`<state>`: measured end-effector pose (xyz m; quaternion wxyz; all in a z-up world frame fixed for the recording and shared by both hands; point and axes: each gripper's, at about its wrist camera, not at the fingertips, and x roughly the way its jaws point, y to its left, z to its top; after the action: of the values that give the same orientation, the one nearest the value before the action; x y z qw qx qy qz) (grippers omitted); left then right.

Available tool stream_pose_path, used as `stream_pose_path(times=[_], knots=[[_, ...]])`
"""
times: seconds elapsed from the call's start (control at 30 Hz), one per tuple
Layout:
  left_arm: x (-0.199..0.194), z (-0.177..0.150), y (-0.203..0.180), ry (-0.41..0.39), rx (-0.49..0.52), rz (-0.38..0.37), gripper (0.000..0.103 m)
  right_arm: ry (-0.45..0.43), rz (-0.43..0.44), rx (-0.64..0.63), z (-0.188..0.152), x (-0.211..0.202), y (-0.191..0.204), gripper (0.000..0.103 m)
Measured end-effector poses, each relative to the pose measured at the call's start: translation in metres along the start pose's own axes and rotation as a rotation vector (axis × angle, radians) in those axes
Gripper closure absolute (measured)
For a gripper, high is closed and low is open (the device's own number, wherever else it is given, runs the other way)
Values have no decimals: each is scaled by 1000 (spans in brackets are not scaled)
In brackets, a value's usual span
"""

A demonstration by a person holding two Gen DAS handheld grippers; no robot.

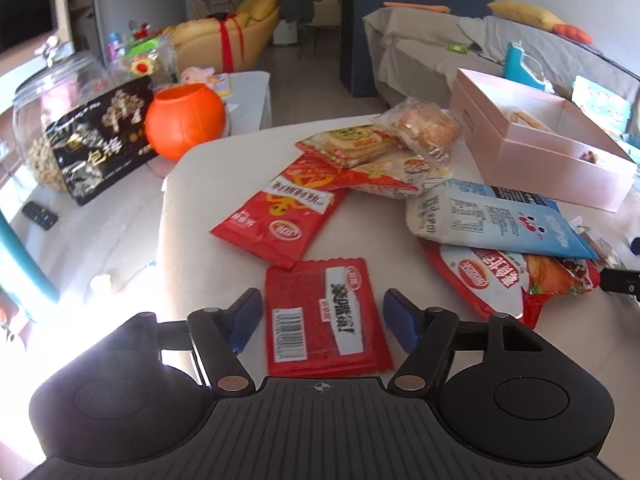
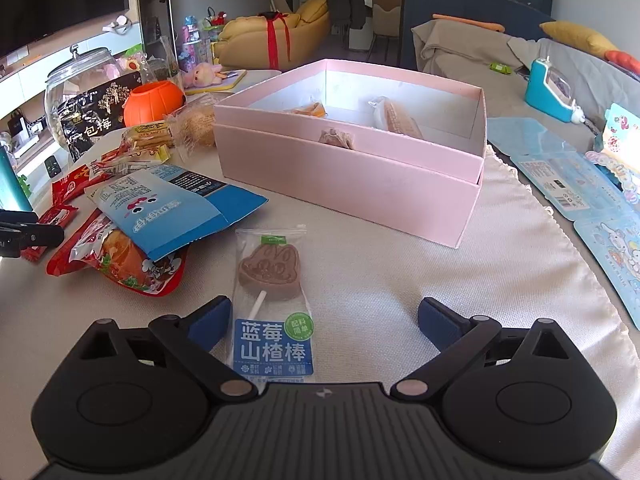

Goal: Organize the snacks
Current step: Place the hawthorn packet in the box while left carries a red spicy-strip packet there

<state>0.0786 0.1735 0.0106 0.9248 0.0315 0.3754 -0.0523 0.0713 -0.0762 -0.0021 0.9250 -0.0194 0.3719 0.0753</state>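
Note:
A flat red snack packet [image 1: 324, 318] lies on the table between the wide-spread blue pads of my left gripper [image 1: 322, 314], which is open and not pressing it. More packets lie beyond: a red pouch [image 1: 280, 210], a blue-and-white bag [image 1: 492, 216], rice crackers [image 1: 352, 144]. In the right wrist view my right gripper [image 2: 324, 322] stands open over a wrapped brown lollipop [image 2: 272, 304], which lies nearer its left finger [image 2: 210, 322]. The pink box [image 2: 360, 184] behind holds a few wrapped snacks [image 2: 400, 120].
An orange pumpkin pot [image 1: 184, 120], a black bag [image 1: 100, 140] and a glass jar [image 1: 52, 96] stand on a side table at left. Blue card sheets [image 2: 580, 184] lie to the right of the box. A grey sofa [image 1: 520, 48] runs behind.

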Motion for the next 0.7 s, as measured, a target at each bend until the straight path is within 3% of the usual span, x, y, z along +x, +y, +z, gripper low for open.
stream_pose_path(times=[0.03,0.13,0.23,0.37,0.5,0.6,0.7], knots=[[-1,0,-2,-2,-4,-6,38,-3,0,-1,0,0,1,5],[-4,-2,-7,3,-5,-30,39,-27,19,-37,0,-5,6,23],[-15,-10,-16,8,18,-77,41,-25,61,-70,2,-11,13,62],[-39,-21,-27,10,55,-109,42,5,64,-94,8,-17,17,66],[-73,-14,-33,-36,40,-180,43,5,89,-32,13,-34,-2,66],[-90,19,-43,-119,8,-294,42,-45,99,25,22,-59,-19,66],[-90,75,-64,-224,16,-405,41,-134,107,34,49,-85,-30,66]])
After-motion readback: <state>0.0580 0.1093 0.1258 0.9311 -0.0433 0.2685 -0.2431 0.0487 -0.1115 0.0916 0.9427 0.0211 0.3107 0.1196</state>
